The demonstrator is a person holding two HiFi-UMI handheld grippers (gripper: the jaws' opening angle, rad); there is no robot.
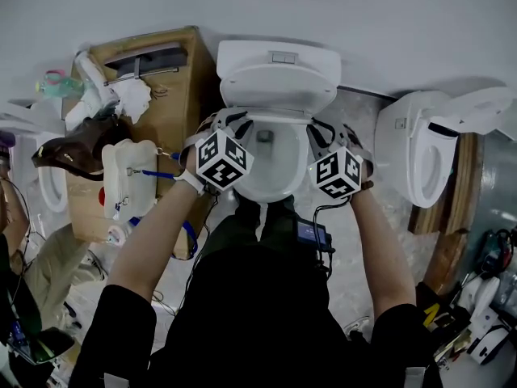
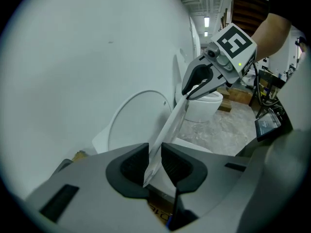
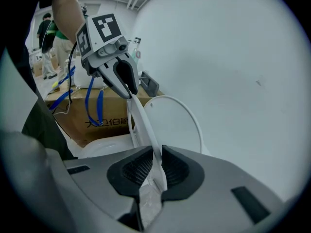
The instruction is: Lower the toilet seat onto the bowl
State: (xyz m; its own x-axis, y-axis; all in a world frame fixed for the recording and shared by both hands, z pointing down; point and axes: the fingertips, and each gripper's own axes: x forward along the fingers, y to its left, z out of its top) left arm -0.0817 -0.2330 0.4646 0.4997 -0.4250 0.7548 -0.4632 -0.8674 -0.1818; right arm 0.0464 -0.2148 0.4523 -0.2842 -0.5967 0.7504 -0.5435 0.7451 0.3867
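Head view: a person stands facing a white toilet, with the tank [image 1: 279,55] against the wall and the bowl [image 1: 266,186] directly below the hands. The left hand-held gripper [image 1: 218,124] and the right hand-held gripper [image 1: 325,129] reach in from opposite sides of the bowl, each carrying its marker cube. The toilet seat [image 1: 279,116] spans the gap between them, just in front of the raised lid [image 1: 279,87]. A cardboard box [image 1: 174,95] stands to the left of the toilet, and a second toilet [image 1: 428,156] stands to the right. Left gripper view: the jaws are closed on the thin white edge of the seat [image 2: 170,125], with both pads pressing on it. The seat runs away at a slant to the right hand-held gripper [image 2: 190,92], which grips its far side. The lid [image 2: 133,118] stands upright behind, apart from the seat. Right gripper view: the jaws are likewise clamped on the seat rim [image 3: 143,120] (both pads in contact). The left hand-held gripper [image 3: 129,92] holds the opposite side. The seat is tilted, clear of the lid [image 3: 175,123], and not yet down on the bowl. The box, bound with blue straps [image 3: 97,106], lies beyond.
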